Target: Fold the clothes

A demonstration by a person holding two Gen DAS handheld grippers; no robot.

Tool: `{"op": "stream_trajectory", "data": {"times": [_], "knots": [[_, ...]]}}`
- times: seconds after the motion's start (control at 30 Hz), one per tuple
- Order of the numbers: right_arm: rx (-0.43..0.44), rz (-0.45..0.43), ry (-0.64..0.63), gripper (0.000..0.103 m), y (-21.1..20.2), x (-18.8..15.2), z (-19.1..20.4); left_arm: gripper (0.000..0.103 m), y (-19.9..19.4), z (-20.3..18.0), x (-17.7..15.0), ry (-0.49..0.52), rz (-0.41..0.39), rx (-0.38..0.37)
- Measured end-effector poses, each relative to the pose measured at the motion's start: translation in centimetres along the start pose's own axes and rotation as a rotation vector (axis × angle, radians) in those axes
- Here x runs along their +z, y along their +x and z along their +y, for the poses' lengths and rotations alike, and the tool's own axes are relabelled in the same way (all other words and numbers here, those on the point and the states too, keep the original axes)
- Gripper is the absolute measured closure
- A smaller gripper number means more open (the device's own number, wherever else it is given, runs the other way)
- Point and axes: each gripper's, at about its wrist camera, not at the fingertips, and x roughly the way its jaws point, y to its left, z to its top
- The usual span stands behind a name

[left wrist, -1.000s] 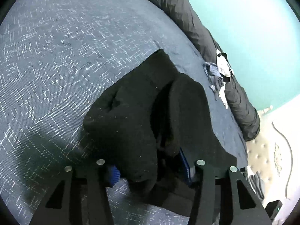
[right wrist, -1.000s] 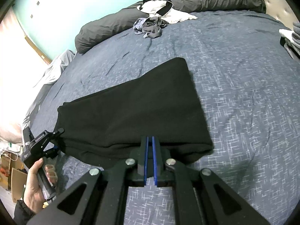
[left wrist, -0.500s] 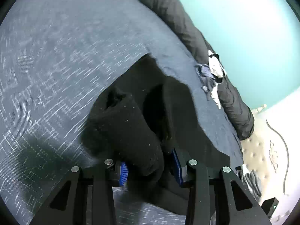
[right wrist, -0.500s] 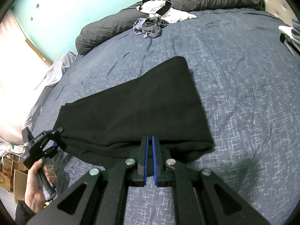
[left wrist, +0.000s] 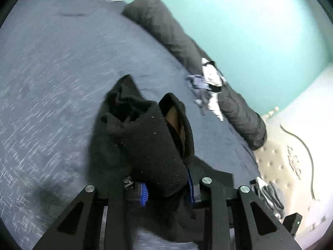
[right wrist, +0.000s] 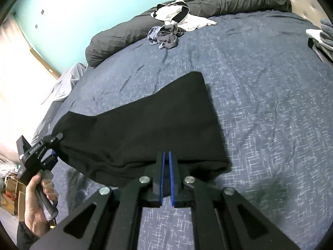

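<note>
The bed, under a blue patterned cover, serves as the folding surface, which is why the clothes are spread across it rather than held in the air. A grey duvet is rolled against the far wall, seemingly pushed aside to leave room. The black garment lies in the middle of the bed, flat over most of its length and already doubled along its near edge, so it looks partly folded; which fold this is cannot be told.

Its left end is lifted off the cover and bunched, because the left gripper clamps a thick wad of the cloth between its blue pads. The person's hand grips that tool's handle from the side. The right gripper pinches the garment's near edge with its pads nearly together; the hold likely pins that edge so the lifted end can be carried over without dragging the rest.

A small pile of unfolded clothes waits near the duvet. A folded stack sits at the bed's right edge.
</note>
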Motion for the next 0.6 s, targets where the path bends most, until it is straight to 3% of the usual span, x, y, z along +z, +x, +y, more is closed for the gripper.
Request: {"op": "stream_trajectory", "data": {"times": [0.4, 0.6], "knots": [[0.018, -0.082, 0.072, 0.099, -5.7, 1.0, -5.4, 0.075, 7.9, -19.9, -6.4, 0.484, 0.198, -0.057], [0.003, -0.081, 0.094, 0.099, -7.0, 1.1, -7.9, 0.074, 15.4, -21.6, -14.6, 0.63, 0.414, 0.051]]}}
